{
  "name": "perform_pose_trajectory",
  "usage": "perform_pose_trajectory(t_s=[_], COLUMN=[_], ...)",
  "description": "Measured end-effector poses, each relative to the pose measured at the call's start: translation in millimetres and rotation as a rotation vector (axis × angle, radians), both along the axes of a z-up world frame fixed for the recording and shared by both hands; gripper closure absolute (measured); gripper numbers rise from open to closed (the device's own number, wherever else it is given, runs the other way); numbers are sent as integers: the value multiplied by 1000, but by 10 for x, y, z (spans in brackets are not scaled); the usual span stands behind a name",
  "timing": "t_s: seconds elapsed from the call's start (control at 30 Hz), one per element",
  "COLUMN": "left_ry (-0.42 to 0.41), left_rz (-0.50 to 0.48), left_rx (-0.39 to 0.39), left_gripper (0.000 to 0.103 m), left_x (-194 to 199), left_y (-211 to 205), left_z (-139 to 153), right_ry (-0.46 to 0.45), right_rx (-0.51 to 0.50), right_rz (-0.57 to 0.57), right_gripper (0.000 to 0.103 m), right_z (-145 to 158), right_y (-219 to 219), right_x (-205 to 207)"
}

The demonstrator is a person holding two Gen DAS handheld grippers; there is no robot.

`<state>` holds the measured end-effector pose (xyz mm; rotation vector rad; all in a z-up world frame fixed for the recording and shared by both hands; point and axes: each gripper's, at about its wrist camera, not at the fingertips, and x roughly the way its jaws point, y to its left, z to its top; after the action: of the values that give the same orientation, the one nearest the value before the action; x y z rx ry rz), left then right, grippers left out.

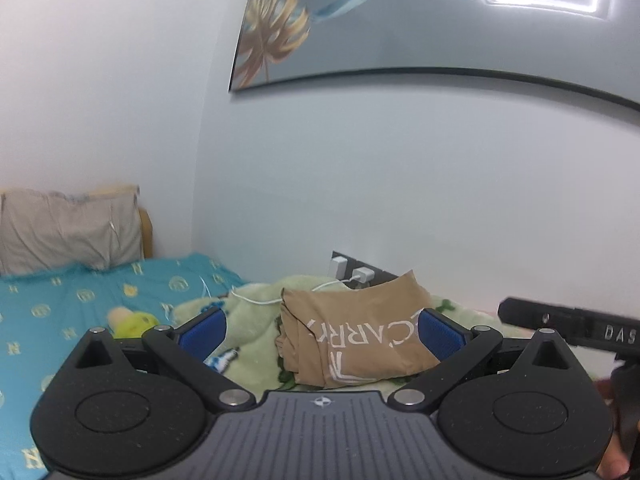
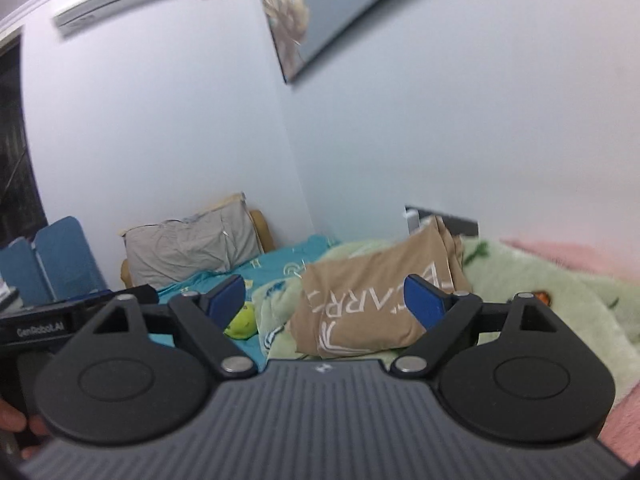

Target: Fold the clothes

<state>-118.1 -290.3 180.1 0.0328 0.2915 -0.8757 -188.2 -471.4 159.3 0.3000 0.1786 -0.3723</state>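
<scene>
Folded tan shirt (image 1: 360,332), white lettering: on green blanket (image 1: 256,320) on bed (image 1: 80,300), beyond and between both fingers. Left gripper (image 1: 322,330): fingers apart, empty. Right gripper (image 2: 324,300): fingers apart, empty.

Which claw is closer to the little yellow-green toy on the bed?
Left, I think. The toy lies just left of the left claw, on the blue sheet. The right claw sits farther right, beyond the left one, facing the tan shirt.
</scene>
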Motion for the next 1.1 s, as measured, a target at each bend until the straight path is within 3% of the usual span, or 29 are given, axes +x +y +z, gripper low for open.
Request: perform_pose_trajectory(t_s=[0.3, 0.57, 1.1], left_ry=[-67, -100, -56], left_rz=[38, 42, 80], left_rx=[-13, -25, -18], left_gripper=[0, 0, 0], left_x=[-275, -207, 37], left_y=[151, 107, 68], left_z=[-393, -656, -915], right_ry=[-48, -41, 29], right_rx=[-129, -182, -202], right_rz=[-49, -100, -126], right_gripper=[15, 15, 15], right_z=[-240, -465, -728], right_y=[244, 303, 304], right_x=[-186, -84, 243])
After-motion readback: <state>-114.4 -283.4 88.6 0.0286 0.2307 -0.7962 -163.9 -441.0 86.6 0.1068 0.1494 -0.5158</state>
